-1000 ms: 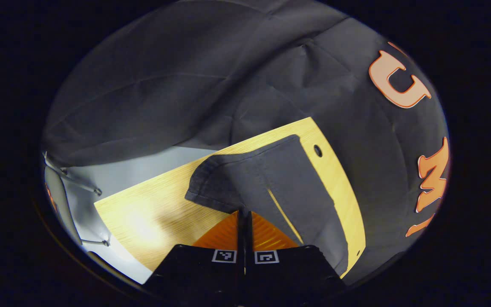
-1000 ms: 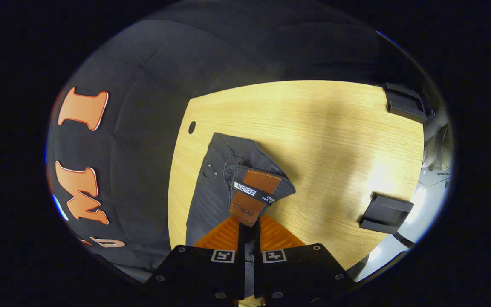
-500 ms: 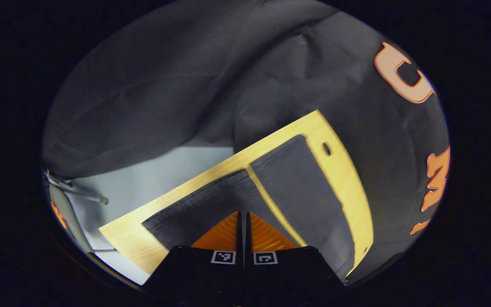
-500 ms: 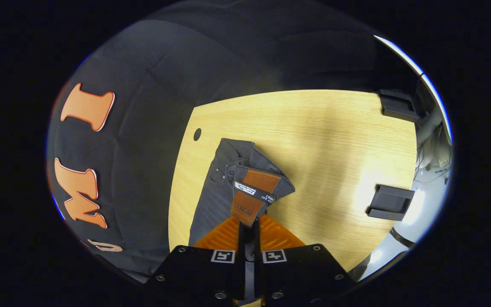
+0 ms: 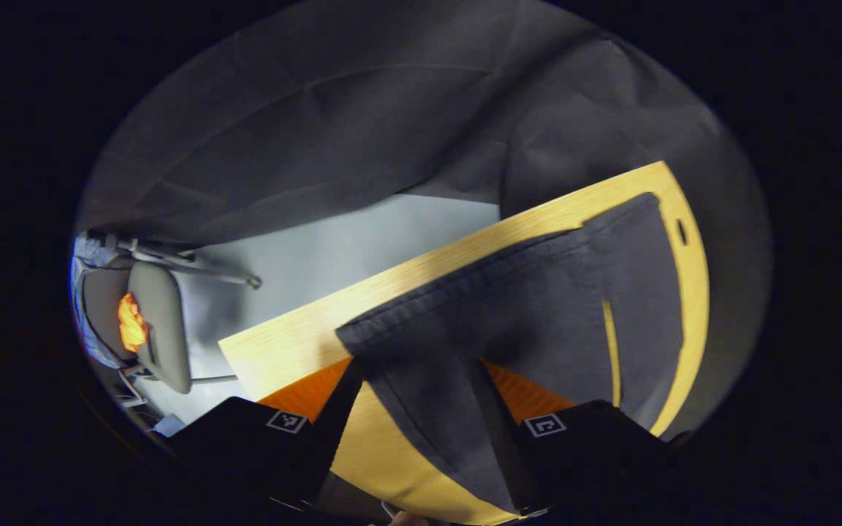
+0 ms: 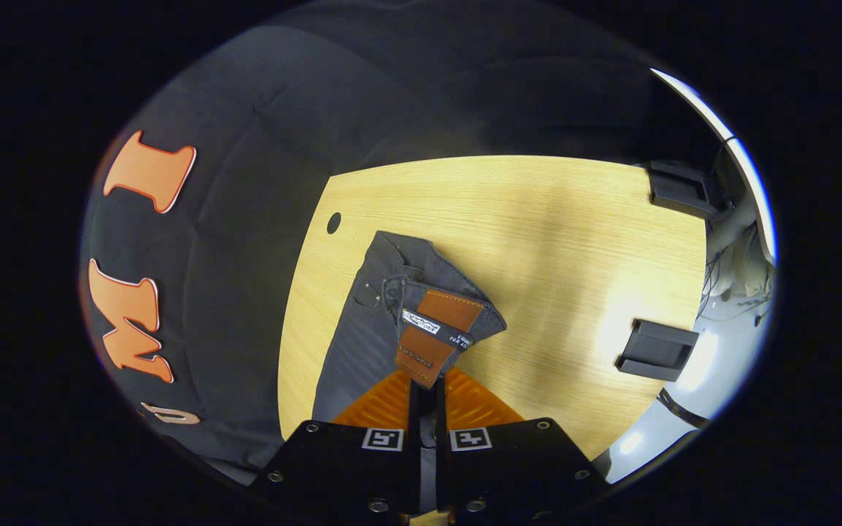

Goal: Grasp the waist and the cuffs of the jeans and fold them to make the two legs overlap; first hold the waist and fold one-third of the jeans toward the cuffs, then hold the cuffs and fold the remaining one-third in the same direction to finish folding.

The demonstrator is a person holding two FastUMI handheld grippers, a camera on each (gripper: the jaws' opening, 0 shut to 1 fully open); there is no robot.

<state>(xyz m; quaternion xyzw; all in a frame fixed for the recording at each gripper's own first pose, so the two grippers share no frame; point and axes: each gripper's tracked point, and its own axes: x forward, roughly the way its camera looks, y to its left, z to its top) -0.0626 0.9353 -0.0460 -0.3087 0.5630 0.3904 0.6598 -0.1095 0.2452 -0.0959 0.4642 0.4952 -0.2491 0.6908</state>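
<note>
Your left gripper (image 5: 421, 398) stands apart over the jeans (image 5: 538, 307) at lower centre; your right gripper (image 6: 427, 398) clamps their waist (image 6: 435, 332).

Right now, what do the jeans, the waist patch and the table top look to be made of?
Jeans: dark grey denim, matte; stitched seams, rivets and a faint twill rib show. Waist patch: brown, probably leather or an imitation of it, smooth, with stitching along its edge. Table: light wood or wood-look laminate, fine straight grain with a soft sheen under the lamp glare; the pictures cannot settle which.
</note>
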